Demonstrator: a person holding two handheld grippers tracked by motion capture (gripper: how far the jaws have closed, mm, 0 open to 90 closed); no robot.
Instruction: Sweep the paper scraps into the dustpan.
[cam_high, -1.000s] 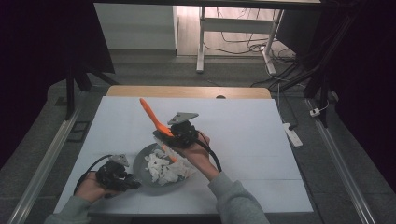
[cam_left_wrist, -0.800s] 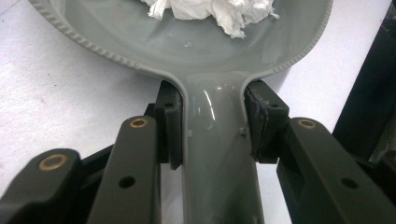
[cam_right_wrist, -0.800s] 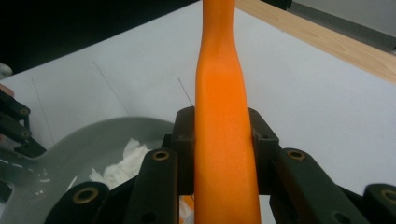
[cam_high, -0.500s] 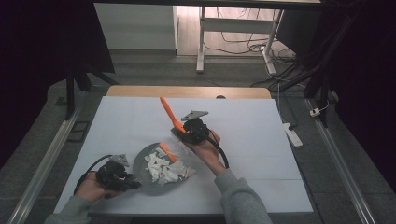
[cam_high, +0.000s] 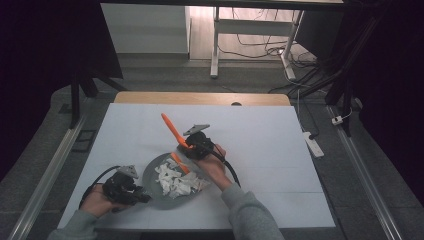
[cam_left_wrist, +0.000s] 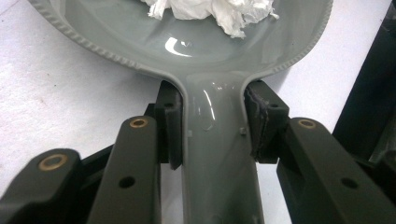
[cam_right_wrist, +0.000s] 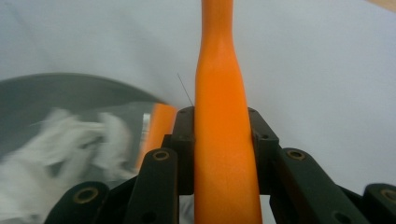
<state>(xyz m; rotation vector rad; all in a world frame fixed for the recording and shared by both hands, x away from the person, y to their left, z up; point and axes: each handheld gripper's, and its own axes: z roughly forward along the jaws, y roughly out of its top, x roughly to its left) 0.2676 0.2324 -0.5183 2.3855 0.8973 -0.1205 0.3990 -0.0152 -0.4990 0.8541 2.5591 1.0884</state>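
Two pairs of tongs work a grey pan (cam_high: 165, 181) near the front edge of a white desk (cam_high: 260, 145), seen from above. The pan is smooth and glossy, round, with a beaded rim and a flat, tapering handle (cam_left_wrist: 217, 154). In it lies a heap of crumpled white paper scraps (cam_high: 176, 179), torn and ragged at the edges.

The left tongs (cam_left_wrist: 212, 126) are clamped on the pan's handle just where it leaves the rim: the left gripper view shows both black, ribbed pads pressed flat against the handle's two sides. From above, the left tongs (cam_high: 134, 192) sit at the pan's left, a person's hand wrapped around them, a black cable looping off beside.

The right tongs (cam_right_wrist: 220, 149) grip an orange spatula (cam_right_wrist: 222, 140), smooth and matte like silicone or plastic, its handle narrowing to a waist and widening again between the pads. In the high view the right tongs (cam_high: 186, 149) are held at the pan's far rim; the spatula (cam_high: 171, 129) slants up and away to the left, and its lower orange end (cam_high: 179, 162) dips into the pan, touching the paper. The right gripper view shows that end blurred, beside the white heap.

Grey sleeves enter from the bottom. The desk's surface is plain and matte, with a strip of pale wood along its far edge (cam_high: 200, 98).
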